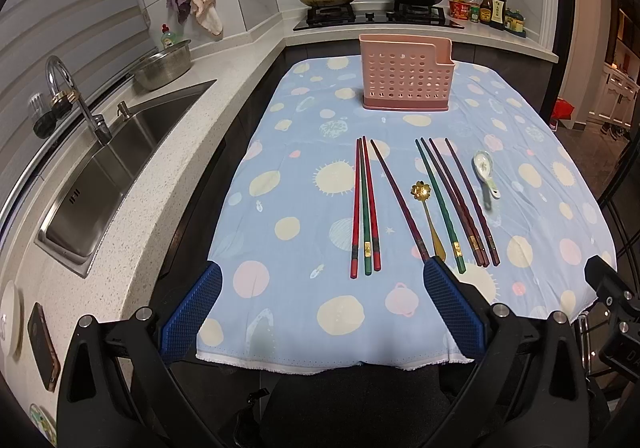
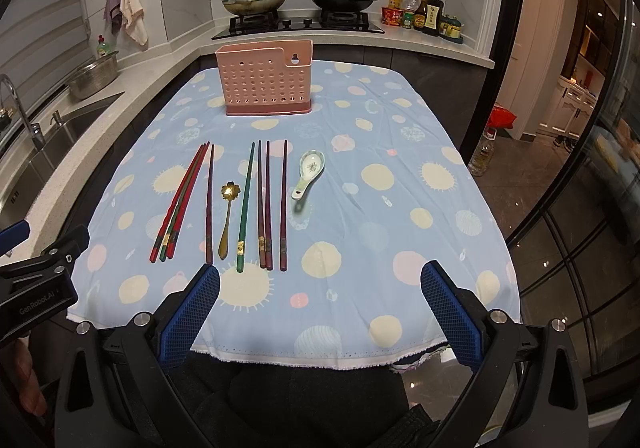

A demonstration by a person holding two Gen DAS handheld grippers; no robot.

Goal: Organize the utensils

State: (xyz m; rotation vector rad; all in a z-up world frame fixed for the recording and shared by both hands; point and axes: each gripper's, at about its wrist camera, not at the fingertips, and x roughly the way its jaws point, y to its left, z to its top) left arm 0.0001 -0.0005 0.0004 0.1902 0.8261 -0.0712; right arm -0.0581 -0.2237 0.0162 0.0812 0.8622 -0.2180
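- Left wrist view: left tool [image 1: 320, 280] spread wide, nothing btwn its blue pads [image 1: 188, 316], hovering over near edge of the surface [image 1: 560, 128] w/ its blue dotted cloth [image 1: 288, 176].
- Pink holder [image 1: 406, 76] stands upright at far end of cloth, perforated wall facing cam.
- Mid-cloth, utensils lie in a row, handles toward cam: trio of chopsticks [image 1: 365, 208] (red, green, red) touching side by side on the left; single dark chopstick [image 1: 398, 200] angled just right of them; gold spoon [image 1: 427, 220] w/ flower bowl next; green chopstick [image 1: 440, 208]; then dark chopsticks [image 1: 468, 204] close together; ceramic spoon [image 1: 486, 172] furthest right, apart from the rest.
- Sink [image 1: 104, 176] + faucet left of surface; stove w/ two lidded pans behind.
- Part of right tool's black body at the right edge.
- Right wrist view: right tool [image 2: 320, 280] also wide, empty, over near cloth edge [image 2: 304, 356].
- Same row sits left of centre: trio [image 2: 178, 204], gold spoon [image 2: 227, 216], green chopstick [image 2: 245, 208], ceramic spoon [image 2: 308, 172]; holder [image 2: 264, 78] beyond, upright.
- Left tool's body at left edge.
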